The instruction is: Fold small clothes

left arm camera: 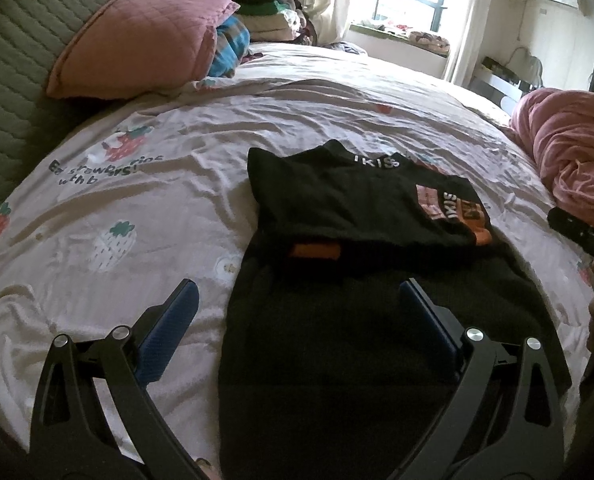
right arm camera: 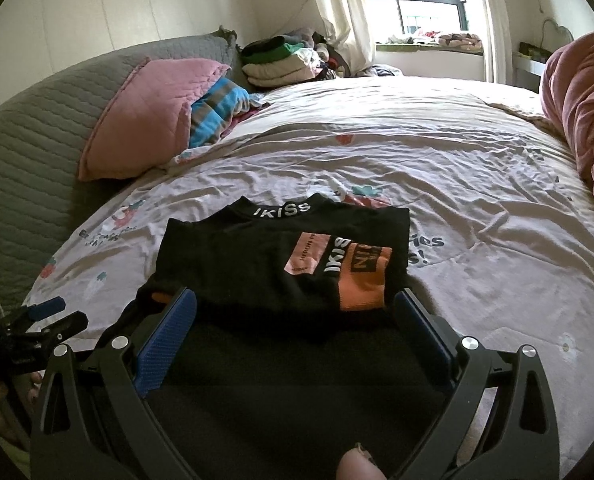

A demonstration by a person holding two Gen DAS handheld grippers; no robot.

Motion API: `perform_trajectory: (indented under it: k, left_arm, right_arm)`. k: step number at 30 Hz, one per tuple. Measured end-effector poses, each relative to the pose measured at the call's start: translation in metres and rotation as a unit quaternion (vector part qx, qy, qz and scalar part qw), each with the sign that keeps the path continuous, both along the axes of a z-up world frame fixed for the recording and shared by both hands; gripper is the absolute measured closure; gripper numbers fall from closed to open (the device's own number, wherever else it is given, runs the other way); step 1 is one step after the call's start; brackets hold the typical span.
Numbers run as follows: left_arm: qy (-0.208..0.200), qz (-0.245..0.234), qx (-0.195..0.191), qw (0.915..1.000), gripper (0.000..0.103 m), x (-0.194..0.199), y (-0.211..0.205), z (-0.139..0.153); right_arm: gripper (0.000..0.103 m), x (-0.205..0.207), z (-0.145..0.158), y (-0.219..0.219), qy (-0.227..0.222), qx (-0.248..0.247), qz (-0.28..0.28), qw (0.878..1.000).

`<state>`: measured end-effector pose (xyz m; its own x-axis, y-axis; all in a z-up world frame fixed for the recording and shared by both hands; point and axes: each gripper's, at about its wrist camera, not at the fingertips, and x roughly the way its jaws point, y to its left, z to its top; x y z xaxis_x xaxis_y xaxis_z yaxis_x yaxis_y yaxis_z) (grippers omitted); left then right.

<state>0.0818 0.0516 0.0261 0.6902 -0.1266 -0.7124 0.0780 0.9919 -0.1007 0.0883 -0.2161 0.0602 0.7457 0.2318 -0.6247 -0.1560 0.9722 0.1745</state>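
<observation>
Both claws, left claw (left arm camera: 297,320) and right claw (right arm camera: 295,332), hover open over the half-folded black shirt (right arm camera: 285,256) on the bed (right arm camera: 457,184), final folds apparently remaining.

pink pillow (right arm camera: 145,120) | strawberry-print sheet (right arm camera: 477,184) | stacked clothes (right arm camera: 281,60) | window (right arm camera: 413,0)

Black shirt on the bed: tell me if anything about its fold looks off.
The black shirt lies slightly askew: an orange patch pokes out under the folded top part's left edge, and its lower half is still spread flat.
</observation>
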Motion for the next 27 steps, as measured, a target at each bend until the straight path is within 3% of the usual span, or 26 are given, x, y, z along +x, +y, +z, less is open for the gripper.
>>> perform_trajectory:
  k: [20,27]
  left_arm:
    - [0.031,0.022,0.008,0.9992,0.010,-0.029,0.015,-0.014]
    - [0.057,0.031,-0.005,0.9979,0.010,-0.039,0.030,-0.025]
  right_arm:
    - [0.005,-0.034,-0.005,-0.014,0.011,-0.024,0.020,0.999]
    - [0.005,-0.045,-0.009,-0.021,0.019,-0.024,0.021,0.999]
